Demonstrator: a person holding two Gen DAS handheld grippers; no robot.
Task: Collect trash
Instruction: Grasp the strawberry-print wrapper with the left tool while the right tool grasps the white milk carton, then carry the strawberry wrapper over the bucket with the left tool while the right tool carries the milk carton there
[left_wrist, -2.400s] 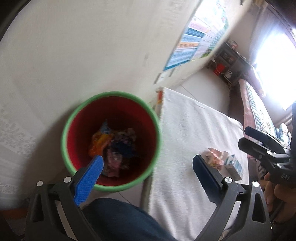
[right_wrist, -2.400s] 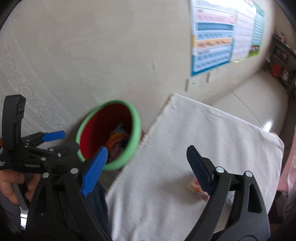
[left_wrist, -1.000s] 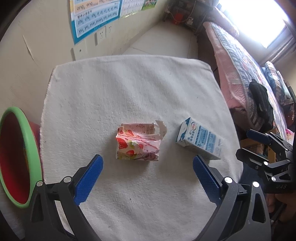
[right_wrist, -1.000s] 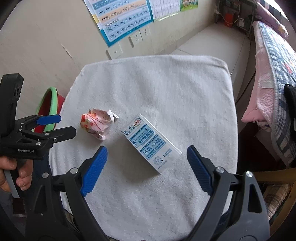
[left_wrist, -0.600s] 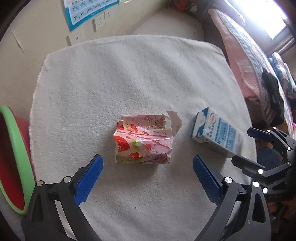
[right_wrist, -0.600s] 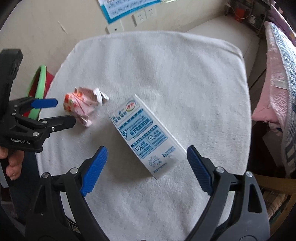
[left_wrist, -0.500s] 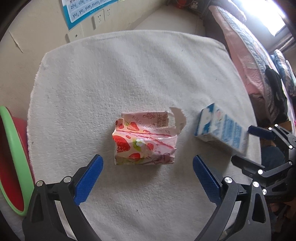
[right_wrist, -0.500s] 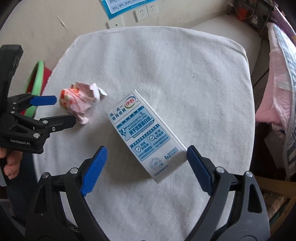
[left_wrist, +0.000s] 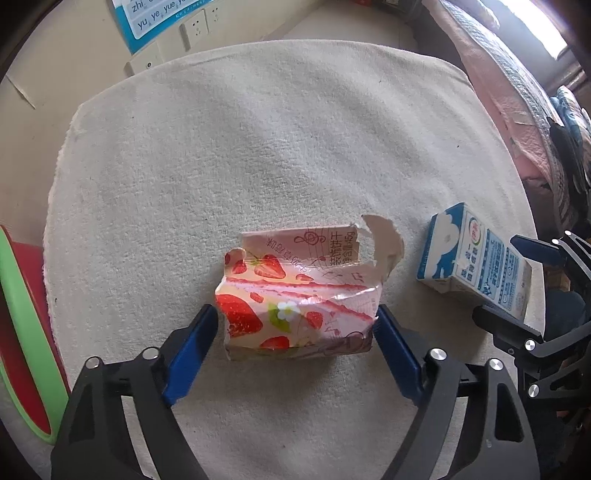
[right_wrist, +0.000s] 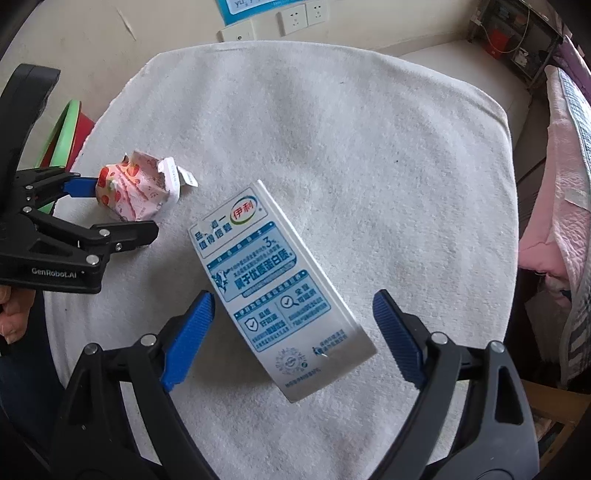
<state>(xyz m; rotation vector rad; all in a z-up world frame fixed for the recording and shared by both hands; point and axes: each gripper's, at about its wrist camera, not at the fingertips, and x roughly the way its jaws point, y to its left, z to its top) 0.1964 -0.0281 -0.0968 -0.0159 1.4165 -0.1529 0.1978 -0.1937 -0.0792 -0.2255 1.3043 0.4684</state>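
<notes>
A torn pink strawberry carton (left_wrist: 295, 295) lies on the white towel-covered table (left_wrist: 258, 147). My left gripper (left_wrist: 295, 332) points down over it with the carton between its closing jaws; the blue pads (left_wrist: 192, 347) stand at the carton's two ends, and I see no squeeze. A blue-and-white milk carton (right_wrist: 269, 280) lies to the right of it, between the closing jaws of my right gripper (right_wrist: 291, 332), with a gap on each side. Each gripper shows in the other's view: the left gripper (right_wrist: 125, 206) and the right gripper (left_wrist: 495, 277). A red bin with a green rim (left_wrist: 22, 332) stands left of the table.
A bed with a pink quilt (right_wrist: 554, 184) runs along the right side of the table. Wall sockets (right_wrist: 295, 18) and a poster sit on the wall behind. The bin's rim (right_wrist: 62, 136) shows beyond the table's left edge. A person's hand (right_wrist: 11, 306) holds the left gripper.
Both grippers swung from the bin to the table and came down onto the cartons. Their jaws have narrowed, the left around the strawberry carton, the right around the milk carton.
</notes>
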